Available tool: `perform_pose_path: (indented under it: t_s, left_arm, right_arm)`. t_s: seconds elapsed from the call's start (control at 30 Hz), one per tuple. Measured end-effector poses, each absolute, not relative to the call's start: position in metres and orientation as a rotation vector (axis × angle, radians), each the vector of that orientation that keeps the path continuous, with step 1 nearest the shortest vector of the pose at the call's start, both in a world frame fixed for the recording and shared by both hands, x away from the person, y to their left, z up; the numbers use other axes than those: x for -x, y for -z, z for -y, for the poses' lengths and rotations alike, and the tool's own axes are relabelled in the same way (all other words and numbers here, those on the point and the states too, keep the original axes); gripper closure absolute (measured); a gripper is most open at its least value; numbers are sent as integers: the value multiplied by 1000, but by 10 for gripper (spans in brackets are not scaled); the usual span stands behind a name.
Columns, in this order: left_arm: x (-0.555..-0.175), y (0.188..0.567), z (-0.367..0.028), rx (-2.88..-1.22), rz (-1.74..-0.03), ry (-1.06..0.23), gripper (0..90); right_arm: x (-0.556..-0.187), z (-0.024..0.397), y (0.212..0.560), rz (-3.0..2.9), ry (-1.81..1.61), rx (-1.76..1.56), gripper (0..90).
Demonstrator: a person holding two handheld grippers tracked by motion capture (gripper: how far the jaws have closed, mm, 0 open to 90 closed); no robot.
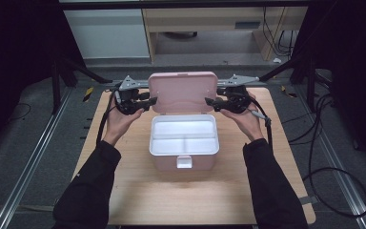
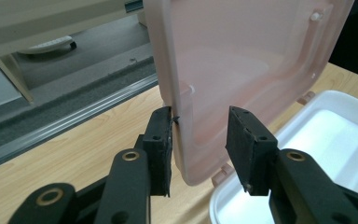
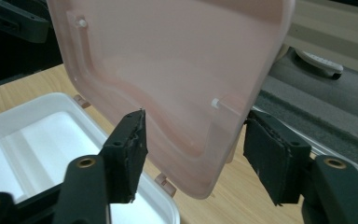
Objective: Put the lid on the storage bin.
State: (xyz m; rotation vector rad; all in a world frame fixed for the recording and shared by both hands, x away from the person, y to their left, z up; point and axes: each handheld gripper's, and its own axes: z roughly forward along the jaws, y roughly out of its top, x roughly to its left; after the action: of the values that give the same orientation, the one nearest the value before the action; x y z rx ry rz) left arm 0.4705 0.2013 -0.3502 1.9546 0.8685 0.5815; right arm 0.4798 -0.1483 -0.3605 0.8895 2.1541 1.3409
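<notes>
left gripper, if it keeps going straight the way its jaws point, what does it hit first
The pink lid. The left gripper already straddles that raised lid's side edge, one pad against the outside, the other off the inner face. Going on, the lid would slide deeper between the jaws; how deep it sits now is unclear.

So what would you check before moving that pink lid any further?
1. Lid raised, standing behind the box: ok.
2. Left gripper straddles the lid's edge: ok; one pad touches, the other stands apart.
3. Right gripper straddles the opposite edge: ok; both pads apart from it.
4. Firm hold on the lid: not ok, jaws are open.
5. White tray free of objects: ok.
6. Hinges sound: cannot tell.
</notes>
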Motion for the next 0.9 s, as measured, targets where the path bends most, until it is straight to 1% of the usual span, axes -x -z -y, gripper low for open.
perform_pose_path:
  t_s: [0.1,0.2,0.4,0.63,0.9]
  left_arm:
    - [-461,350,-201,-1956,-865,-594,624]
    - [-456,349,-202,-1967,-861,-607,659]
    - [-446,350,-204,-1966,-866,-612,734]
    - [-433,351,-204,-1983,-863,-611,765]
    - [-417,356,-206,-1991,-848,-585,756]
  right_arm:
    - [-472,149,362,-2164,-1297,-901,507]
    - [-467,149,365,-2179,-1252,-904,578]
    - [-459,151,367,-2183,-1231,-920,679]
    - [-445,154,367,-2194,-1219,-893,724]
    - [-425,159,373,-2201,-1246,-867,747]
